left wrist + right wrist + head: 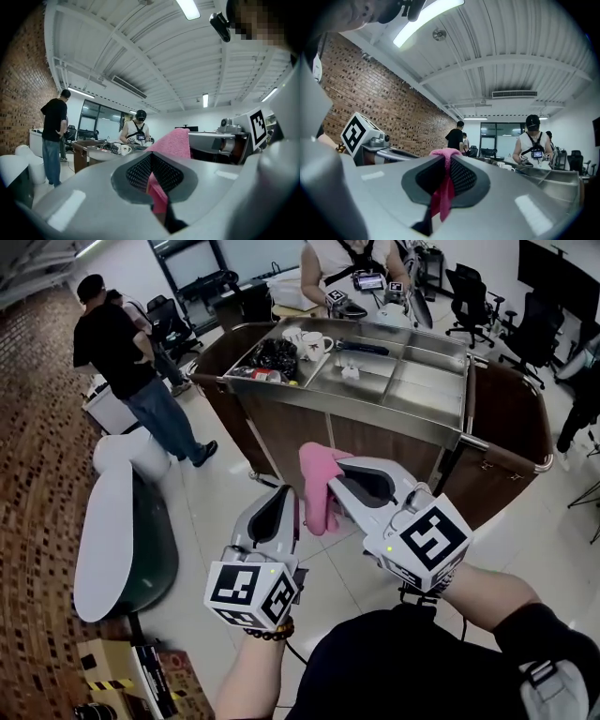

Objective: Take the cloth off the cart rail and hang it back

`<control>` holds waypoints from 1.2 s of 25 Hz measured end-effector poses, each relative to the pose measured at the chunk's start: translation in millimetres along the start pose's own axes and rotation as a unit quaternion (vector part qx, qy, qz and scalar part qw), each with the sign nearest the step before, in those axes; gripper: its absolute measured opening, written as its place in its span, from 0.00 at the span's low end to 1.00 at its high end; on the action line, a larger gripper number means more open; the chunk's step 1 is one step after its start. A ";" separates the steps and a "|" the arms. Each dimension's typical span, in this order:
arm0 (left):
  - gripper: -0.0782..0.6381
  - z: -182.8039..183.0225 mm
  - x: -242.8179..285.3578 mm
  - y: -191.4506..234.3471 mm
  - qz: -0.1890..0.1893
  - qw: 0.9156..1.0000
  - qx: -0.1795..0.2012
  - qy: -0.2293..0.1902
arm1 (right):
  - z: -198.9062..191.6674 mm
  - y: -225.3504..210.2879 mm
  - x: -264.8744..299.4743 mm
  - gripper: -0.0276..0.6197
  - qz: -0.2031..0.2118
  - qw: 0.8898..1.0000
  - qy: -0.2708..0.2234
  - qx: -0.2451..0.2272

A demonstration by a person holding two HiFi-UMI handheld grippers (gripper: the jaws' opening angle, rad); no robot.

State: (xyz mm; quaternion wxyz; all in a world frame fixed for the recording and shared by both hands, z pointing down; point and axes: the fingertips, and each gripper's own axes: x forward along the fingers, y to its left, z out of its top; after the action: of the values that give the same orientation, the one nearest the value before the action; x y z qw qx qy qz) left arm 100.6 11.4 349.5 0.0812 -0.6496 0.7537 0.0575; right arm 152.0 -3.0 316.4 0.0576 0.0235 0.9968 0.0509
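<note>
— Holding what, each tool?

— Left tool (284,505) and right tool (330,482) are both clenched on the pink cloth (317,491). It hangs in the air between them, in front of the cart (281,432) and clear of the rail (506,456).

— Progress?

— Removal appears complete. By this view, carrying the cloth to the cart and draping it over the rail are not yet done.

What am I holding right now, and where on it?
The pink cloth: the right gripper pinches it near its top, the left gripper pinches its edge lower down.
</note>
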 end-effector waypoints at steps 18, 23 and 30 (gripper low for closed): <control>0.11 -43.3 14.7 83.7 0.105 0.994 0.001 0.010 | -44.8 -29.3 91.7 0.07 0.093 0.996 -0.003 0.009; 0.11 -58.6 29.5 127.9 0.124 0.992 0.006 0.012 | -61.8 -43.5 139.8 0.07 0.113 0.993 -0.018 0.003; 0.11 -61.5 96.2 182.9 0.142 0.990 0.018 0.017 | -64.2 -107.2 204.8 0.07 0.140 0.988 -0.053 -0.020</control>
State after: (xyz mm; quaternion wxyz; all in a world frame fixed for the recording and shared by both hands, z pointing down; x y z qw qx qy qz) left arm -96.9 -66.3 387.4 0.0715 -0.5354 0.8404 0.0440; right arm -63.1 -105.1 345.6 0.1033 0.1648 0.9779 0.0771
